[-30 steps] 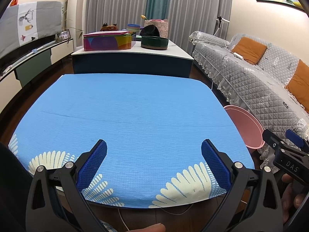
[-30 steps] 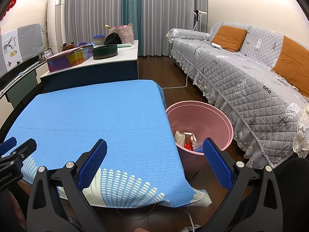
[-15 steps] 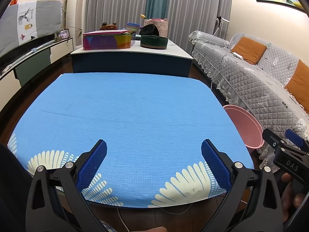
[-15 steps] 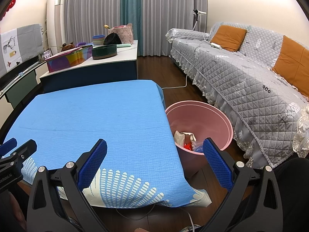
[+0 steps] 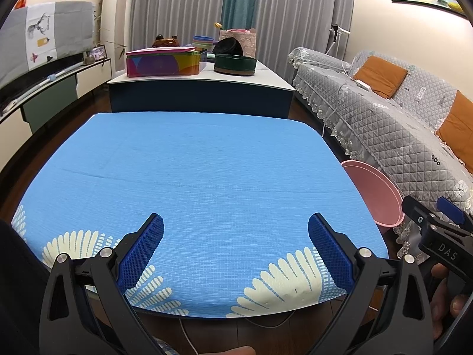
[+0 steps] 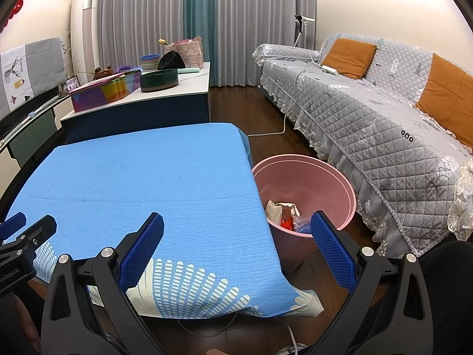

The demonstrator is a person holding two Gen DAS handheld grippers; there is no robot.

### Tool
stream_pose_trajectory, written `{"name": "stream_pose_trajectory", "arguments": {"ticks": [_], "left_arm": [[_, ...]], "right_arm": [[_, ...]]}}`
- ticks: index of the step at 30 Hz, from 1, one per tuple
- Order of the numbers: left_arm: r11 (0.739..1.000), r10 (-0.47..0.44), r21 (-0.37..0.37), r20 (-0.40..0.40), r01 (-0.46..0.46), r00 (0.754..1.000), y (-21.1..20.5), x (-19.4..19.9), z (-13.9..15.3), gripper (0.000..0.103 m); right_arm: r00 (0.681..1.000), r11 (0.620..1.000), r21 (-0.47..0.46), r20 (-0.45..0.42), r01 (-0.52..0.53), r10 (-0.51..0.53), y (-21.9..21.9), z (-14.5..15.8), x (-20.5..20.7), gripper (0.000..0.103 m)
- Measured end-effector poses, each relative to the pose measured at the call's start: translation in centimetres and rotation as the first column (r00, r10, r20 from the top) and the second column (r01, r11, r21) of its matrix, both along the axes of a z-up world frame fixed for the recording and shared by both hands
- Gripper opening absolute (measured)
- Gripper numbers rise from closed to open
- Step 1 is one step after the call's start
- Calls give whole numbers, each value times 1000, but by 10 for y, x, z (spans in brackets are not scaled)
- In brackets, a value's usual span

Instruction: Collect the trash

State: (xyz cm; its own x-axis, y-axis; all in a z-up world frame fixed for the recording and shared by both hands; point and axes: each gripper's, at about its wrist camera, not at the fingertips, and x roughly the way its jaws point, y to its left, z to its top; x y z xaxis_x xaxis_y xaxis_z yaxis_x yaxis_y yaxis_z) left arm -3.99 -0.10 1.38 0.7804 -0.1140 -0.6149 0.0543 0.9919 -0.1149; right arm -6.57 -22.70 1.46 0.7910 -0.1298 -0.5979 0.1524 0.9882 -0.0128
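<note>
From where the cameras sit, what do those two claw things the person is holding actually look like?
The left gripper and the right gripper match: black plastic frames with triangular cut-outs and silver bolts, each carrying two fingers faced with blue dimpled pads. White lettering marks the black bodies. A bare hand grips one handle.

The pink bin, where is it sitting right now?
The pink bin stands on the floor at the right edge of the blue-clothed table, between it and the grey sofa. The left wrist view shows only part of it, far right.
</note>
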Motion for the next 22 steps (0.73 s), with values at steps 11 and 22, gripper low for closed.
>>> {"name": "stream_pose_trajectory", "arguments": {"ticks": [11,22], "left_arm": [[1000,-7,3,2,7,1000,1,1,1,95],[1000,-6,6,1,6,1000,1,3,0,95]], "right_arm": [[1000,1000,0,0,1,-1,0,0,0,98],[1000,1000,0,0,1,-1,-1,0,0,98]]}}
